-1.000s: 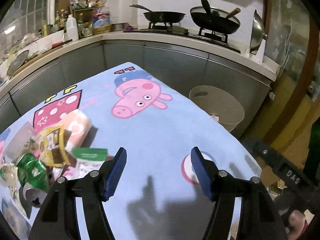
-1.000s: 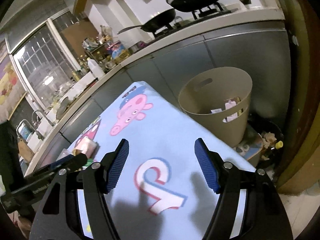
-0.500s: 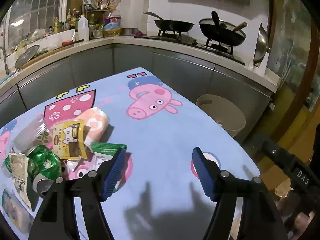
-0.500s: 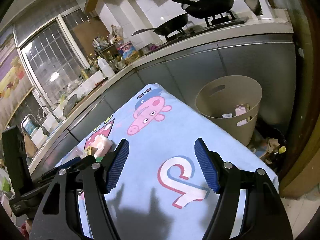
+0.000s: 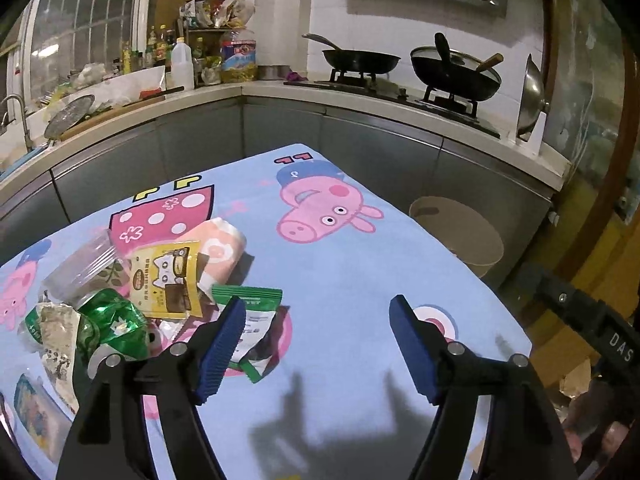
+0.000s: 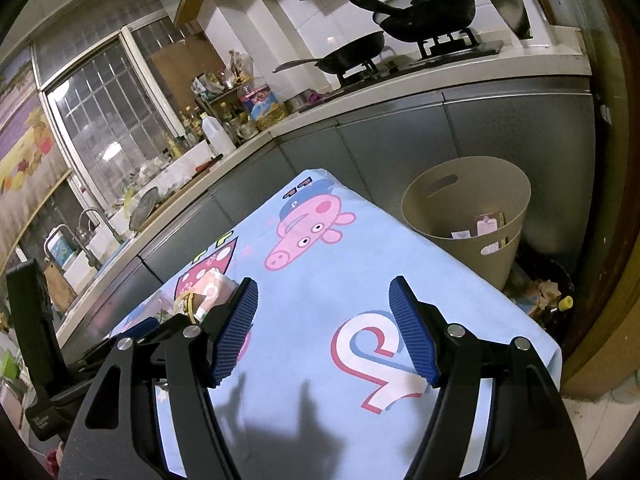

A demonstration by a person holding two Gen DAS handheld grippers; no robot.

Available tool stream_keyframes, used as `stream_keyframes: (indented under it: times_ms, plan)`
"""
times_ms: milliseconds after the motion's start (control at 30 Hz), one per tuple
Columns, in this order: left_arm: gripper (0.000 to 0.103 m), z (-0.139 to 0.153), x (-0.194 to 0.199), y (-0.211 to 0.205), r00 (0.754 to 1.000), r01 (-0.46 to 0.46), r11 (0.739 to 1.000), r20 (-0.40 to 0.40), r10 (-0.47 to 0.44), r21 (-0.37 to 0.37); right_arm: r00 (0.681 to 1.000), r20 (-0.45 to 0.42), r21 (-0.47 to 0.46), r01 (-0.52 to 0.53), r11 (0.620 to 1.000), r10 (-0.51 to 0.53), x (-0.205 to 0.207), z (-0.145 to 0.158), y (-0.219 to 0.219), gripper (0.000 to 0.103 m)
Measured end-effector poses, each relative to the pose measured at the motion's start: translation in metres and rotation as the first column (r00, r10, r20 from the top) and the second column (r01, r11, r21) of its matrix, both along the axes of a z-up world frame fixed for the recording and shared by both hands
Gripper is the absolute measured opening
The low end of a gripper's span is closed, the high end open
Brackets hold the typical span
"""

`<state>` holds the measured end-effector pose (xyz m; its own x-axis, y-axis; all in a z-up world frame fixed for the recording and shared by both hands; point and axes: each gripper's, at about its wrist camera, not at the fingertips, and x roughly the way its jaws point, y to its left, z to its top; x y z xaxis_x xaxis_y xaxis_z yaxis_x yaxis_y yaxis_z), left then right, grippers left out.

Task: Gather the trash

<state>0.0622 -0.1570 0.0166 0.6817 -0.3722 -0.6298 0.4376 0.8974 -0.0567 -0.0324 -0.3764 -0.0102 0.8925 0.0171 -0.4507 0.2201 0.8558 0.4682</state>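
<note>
Lately, change: the left gripper (image 5: 318,344) had swung left over one second, bringing the trash pile (image 5: 132,292) fully into view.
Fingers: both spread wide, empty; right gripper (image 6: 322,330) likewise.
Trash: on the desk (image 5: 340,280), near left; green packet (image 5: 250,320) touching the left finger's tip in view.
Bin (image 6: 472,216): off the far right edge.
Meaning: a pick seemed imminent.

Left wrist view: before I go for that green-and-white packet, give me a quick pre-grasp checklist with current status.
1. Left hand-held gripper open and holding nothing: ok.
2. Right hand-held gripper open and holding nothing: ok.
3. Green-and-white packet lined up between the fingers: not ok, it sits by the left finger.
4. Packet free of the pile: cannot tell, its near edge is hidden by that finger.
5. Beige bin open-topped with room: ok.
</note>
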Motion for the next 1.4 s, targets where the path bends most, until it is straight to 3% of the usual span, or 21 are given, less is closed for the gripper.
stream_keyframes:
  times_ms: [233,367,700,1100,1400]
  plan:
    - [0.085,0.003,-0.003,0.004,0.999,-0.026,1.000,0.031,0.026,-0.001,1.000,-0.002,-0.001,-0.002,1.000,0.002,-0.001,0.001,0.002,0.068]
    - [0.099,0.004,-0.002,0.006,0.997,-0.075,0.997,0.035,0.074,0.019,1.000,-0.002,0.000,0.000,1.000,0.000,-0.001,0.001,0.003,0.068]
    - [0.099,0.015,-0.014,0.007,0.987,-0.084,0.995,0.144,0.074,0.062,1.000,-0.003,0.015,0.016,1.000,-0.016,-0.003,0.002,0.003,0.072]
    - [0.099,0.013,-0.008,0.019,0.989,-0.112,0.992,0.104,0.105,0.064,0.999,0.023,-0.008,0.026,1.000,-0.026,-0.007,0.010,0.007,0.076]
    - [0.099,0.010,-0.008,0.018,0.991,-0.103,0.989,0.093,0.093,0.109,0.999,0.027,-0.015,0.022,1.000,-0.022,-0.008,0.011,0.012,0.076]
